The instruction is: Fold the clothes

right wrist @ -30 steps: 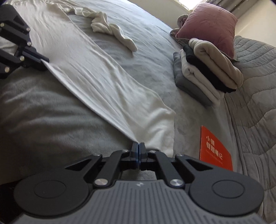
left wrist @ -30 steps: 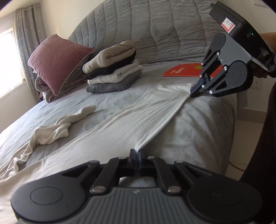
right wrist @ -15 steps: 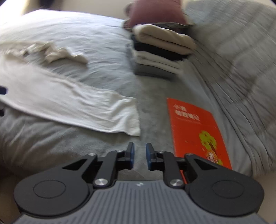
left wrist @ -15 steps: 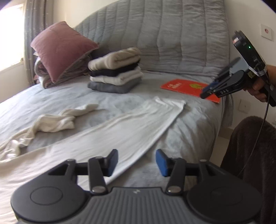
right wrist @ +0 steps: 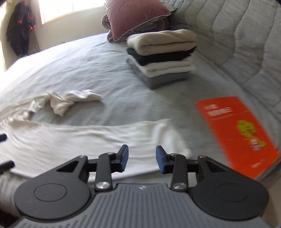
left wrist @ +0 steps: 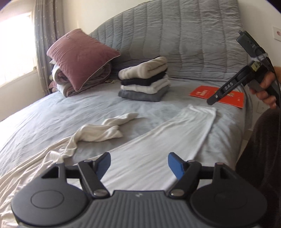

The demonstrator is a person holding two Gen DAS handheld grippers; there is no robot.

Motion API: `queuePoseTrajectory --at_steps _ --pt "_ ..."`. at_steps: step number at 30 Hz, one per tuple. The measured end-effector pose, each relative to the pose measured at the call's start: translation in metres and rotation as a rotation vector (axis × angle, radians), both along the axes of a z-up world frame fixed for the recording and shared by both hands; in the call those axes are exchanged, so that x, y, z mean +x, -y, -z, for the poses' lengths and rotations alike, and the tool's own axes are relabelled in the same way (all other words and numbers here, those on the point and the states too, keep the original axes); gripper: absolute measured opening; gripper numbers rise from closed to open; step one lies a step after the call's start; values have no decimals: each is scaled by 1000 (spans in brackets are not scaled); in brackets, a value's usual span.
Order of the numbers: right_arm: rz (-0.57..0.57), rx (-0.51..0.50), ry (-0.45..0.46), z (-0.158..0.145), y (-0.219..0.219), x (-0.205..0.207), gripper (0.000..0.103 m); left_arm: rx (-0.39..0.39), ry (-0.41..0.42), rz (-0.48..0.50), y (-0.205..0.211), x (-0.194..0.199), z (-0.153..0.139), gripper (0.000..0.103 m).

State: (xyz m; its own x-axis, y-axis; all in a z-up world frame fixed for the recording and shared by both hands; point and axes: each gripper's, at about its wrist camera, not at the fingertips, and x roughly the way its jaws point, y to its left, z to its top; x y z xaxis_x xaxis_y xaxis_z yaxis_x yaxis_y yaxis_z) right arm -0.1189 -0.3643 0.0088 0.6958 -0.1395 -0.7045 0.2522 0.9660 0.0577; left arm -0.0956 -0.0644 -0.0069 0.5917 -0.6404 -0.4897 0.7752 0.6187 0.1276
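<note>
Lying flat near the bed's edge, the white garment is not yet folded. Four clothes are stacked by the headboard. Both the left hand-held gripper and right hand-held gripper are opening, nothing held.

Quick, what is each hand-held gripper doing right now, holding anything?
Left hand-held gripper: jaws opening, empty above the white garment.
Right hand-held gripper: jaws opening, empty.

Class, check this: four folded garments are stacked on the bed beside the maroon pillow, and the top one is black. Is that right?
Not quite. The stack of folded garments has a cream one on top; the black one lies second from the top. The right wrist view shows it, beside the maroon pillow.
</note>
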Motion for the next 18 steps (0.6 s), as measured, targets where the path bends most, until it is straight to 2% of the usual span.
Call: queuePoseTrajectory --at_steps 5,8,10,13,16,18 --pt "90 75 20 34 -26 39 41 -10 -62 -23 -6 38 13 74" --pt "180 101 24 54 -17 50 40 8 -125 -35 -9 59 27 74" --pt "216 79 27 57 -5 53 38 -4 -173 -52 -19 69 39 74" --pt "272 43 13 52 15 62 41 -97 -318 -143 -41 90 48 73" --pt "307 34 12 41 23 77 42 -195 -370 -195 -56 104 36 73" --pt "285 53 36 34 20 88 43 -238 -378 -238 -63 113 30 73"
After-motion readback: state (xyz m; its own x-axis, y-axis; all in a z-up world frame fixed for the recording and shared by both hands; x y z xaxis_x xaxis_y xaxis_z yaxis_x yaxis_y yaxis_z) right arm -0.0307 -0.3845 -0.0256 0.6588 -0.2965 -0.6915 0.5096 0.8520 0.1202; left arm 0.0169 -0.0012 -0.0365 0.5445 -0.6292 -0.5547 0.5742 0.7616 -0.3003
